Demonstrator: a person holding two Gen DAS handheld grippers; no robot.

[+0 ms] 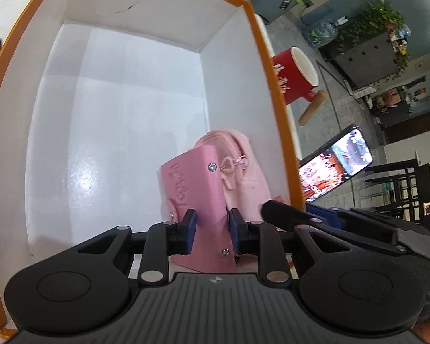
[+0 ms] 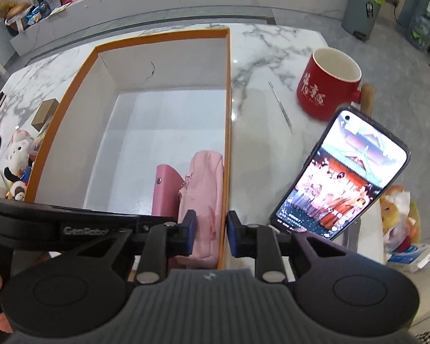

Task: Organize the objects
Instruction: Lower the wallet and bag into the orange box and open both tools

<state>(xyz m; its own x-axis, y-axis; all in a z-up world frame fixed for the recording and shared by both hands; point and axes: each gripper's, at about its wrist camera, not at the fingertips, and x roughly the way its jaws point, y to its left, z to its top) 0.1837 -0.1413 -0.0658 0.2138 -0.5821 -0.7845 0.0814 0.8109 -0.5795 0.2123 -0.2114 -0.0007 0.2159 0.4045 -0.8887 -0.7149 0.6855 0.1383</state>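
A white box with an orange rim (image 1: pixel 129 14) (image 2: pixel 163 66) lies open on the marble table. In its near right corner a pink snap wallet (image 1: pixel 192 183) (image 2: pixel 166 189) stands on edge beside a pink zip pouch (image 1: pixel 243 177) (image 2: pixel 206 177) that leans on the right wall. My left gripper (image 1: pixel 212 232) reaches into the box, shut on the wallet's lower end. My right gripper (image 2: pixel 210 232) hovers over the pouch's right side and the wall's rim, its jaws narrow. No grip on either shows.
Right of the box stand a red mug with a wooden handle (image 2: pixel 326 86), a propped phone with a lit screen (image 2: pixel 341 177) and a thin metal stick (image 2: pixel 281 106). Snack packets (image 2: pixel 401 223) lie at the far right. Plush toys (image 2: pixel 17 166) and a small brown box (image 2: pixel 44 113) lie to the left.
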